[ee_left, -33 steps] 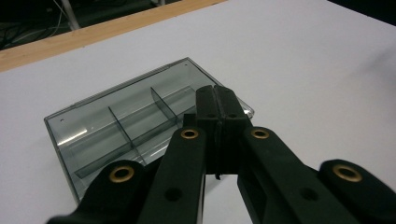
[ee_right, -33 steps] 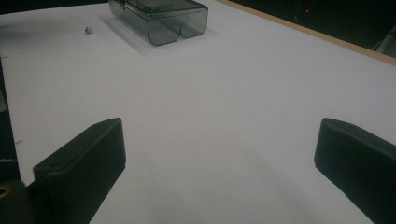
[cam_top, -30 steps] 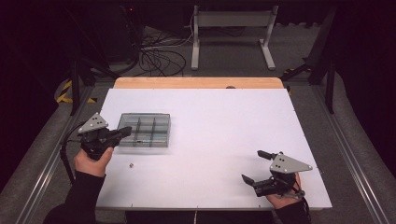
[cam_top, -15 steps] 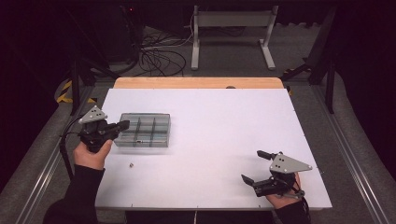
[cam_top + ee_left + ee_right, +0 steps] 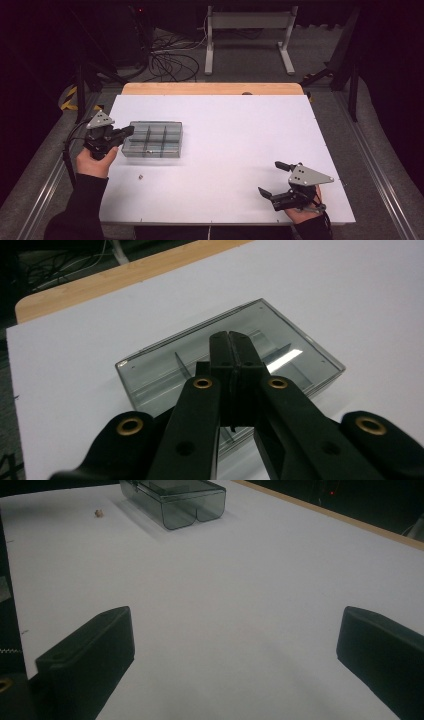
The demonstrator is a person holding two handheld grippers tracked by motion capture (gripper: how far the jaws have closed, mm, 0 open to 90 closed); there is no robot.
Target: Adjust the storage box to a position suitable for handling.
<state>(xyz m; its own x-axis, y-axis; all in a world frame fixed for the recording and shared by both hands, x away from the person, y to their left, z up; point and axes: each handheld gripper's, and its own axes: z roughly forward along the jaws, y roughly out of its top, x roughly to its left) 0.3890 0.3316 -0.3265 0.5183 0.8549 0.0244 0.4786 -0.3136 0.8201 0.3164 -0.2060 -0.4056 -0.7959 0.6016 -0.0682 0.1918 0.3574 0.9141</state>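
A clear grey compartment box [image 5: 152, 139] lies on the left part of the white tabletop [image 5: 235, 135]. My left gripper [image 5: 129, 132] is held at the box's left end, its jaws shut together with nothing between them. In the left gripper view the closed tips [image 5: 231, 342] sit over the box lid [image 5: 295, 347]; I cannot tell whether they touch it. My right gripper [image 5: 269, 177] rests near the front right of the table, jaws wide open and empty, pointing left. Through the right gripper [image 5: 232, 645] I see the box [image 5: 175, 497] far off.
A tiny pale piece [image 5: 141, 176] lies on the table in front of the box, also visible as the pale piece [image 5: 99, 513] in the right gripper view. A wooden strip [image 5: 210, 88] borders the far edge. Cables and a metal stand sit on the floor beyond.
My left gripper has shifted slightly toward the far side along the box's left end, jaws still shut. The right gripper has not moved.
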